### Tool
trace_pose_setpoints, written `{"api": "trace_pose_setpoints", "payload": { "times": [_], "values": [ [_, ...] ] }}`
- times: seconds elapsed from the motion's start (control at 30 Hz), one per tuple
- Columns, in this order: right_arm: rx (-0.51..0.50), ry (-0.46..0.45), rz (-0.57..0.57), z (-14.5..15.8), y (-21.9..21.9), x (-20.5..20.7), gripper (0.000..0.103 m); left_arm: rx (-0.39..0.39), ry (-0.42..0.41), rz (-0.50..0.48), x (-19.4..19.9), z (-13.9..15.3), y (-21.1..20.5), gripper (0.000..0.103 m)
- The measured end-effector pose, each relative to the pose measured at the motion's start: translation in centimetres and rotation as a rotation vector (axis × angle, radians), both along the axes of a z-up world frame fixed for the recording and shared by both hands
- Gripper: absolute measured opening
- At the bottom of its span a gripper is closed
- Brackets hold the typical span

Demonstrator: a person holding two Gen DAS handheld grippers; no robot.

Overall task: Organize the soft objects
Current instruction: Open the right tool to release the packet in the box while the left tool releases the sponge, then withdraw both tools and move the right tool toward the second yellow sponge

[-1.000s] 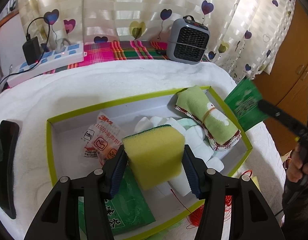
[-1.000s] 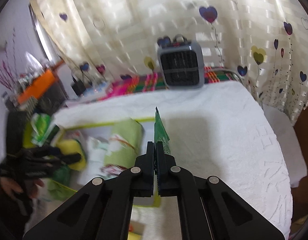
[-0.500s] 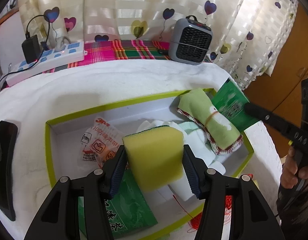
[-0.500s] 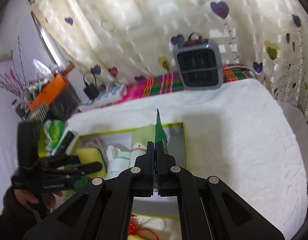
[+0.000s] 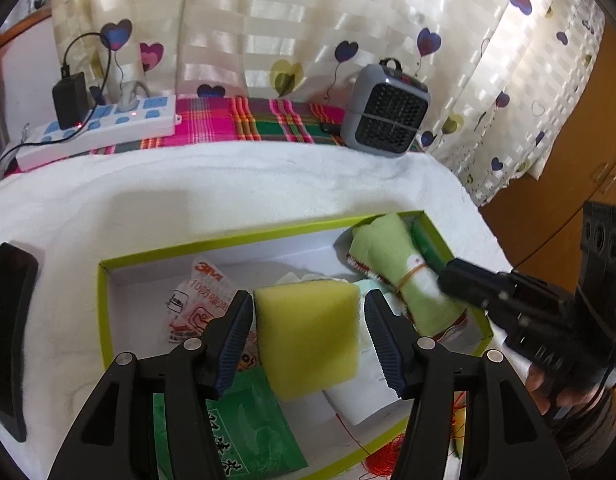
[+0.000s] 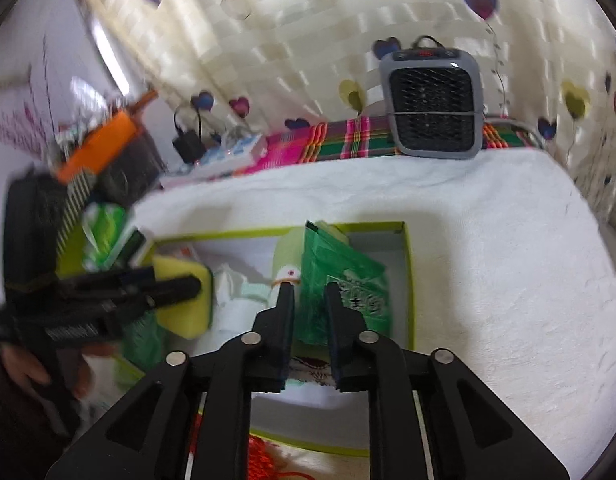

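A white box with a lime-green rim [image 5: 103, 304] [image 6: 407, 280] sits on the white towel. My left gripper [image 5: 308, 322] is around a yellow sponge [image 5: 308, 336] [image 6: 184, 300] above the box; the right pad shows a small gap. My right gripper [image 6: 309, 292] [image 5: 459, 280] is open over the box's right end. A green packet [image 6: 339, 280] leans there between its fingers, beside a rolled green towel [image 5: 395, 268] [image 6: 288, 252]. The box also holds white soft pieces [image 6: 236, 296], a 3M packet [image 5: 196, 300] and another green packet [image 5: 244, 424].
A grey mini heater [image 5: 385, 110] [image 6: 433, 104] and a white power strip [image 5: 96, 130] stand on the plaid cloth at the back. A black phone [image 5: 10, 336] lies left of the box. Red string [image 6: 264, 456] lies by the box's near edge. Curtains hang behind.
My right gripper moved down over the box's right end and opened, letting go of the green packet, which now leans inside the box. My left gripper's hold on the sponge looks looser.
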State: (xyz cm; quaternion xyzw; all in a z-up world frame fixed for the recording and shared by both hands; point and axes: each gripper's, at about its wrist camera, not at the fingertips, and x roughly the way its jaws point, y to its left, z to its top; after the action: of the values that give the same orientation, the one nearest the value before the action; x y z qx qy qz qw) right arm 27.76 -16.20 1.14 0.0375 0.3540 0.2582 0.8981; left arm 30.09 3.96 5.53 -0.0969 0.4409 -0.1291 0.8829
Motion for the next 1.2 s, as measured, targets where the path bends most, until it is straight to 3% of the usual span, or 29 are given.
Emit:
{"api": "trace_pose_setpoints", "payload": {
  "times": [0.07, 0.13, 0.2, 0.53, 0.87, 1.0, 1.1, 1.2],
  "values": [
    [-0.039, -0.033, 0.018, 0.2, 0.7, -0.6, 0.027, 0.001, -0.012, 0.005, -0.1, 0.3, 0.2, 0.058],
    [-0.062, -0.049, 0.023, 0.3, 1.2, -0.9, 0.043, 0.006, -0.015, 0.019, -0.3, 0.5, 0.4, 0.058],
    [-0.085, -0.061, 0.008, 0.3, 1.4, -1.1, 0.046, 0.010, -0.023, 0.021, -0.4, 0.6, 0.5, 0.058],
    [-0.081, -0.088, -0.032, 1.1, 0.8, -2.2, 0.047, 0.014, -0.018, 0.025, -1.6, 0.9, 0.8, 0.058],
    [-0.060, -0.123, -0.063, 2.5, 0.3, -5.4, 0.047, 0.050, -0.052, 0.036, -5.3, 2.4, 1.1, 0.058],
    [-0.060, -0.131, -0.075, 2.6, 0.3, -7.0, 0.047, 0.124, -0.083, 0.056, -7.4, 2.8, 0.8, 0.058],
    [-0.050, -0.137, -0.084, 2.7, 0.1, -8.1, 0.047, 0.106, -0.094, 0.067, -9.0, 3.1, 1.1, 0.058],
    [-0.032, -0.135, -0.095, 2.6, -0.2, -9.2, 0.047, 0.160, -0.127, 0.093, -10.6, 3.2, 0.8, 0.058]
  ]
}}
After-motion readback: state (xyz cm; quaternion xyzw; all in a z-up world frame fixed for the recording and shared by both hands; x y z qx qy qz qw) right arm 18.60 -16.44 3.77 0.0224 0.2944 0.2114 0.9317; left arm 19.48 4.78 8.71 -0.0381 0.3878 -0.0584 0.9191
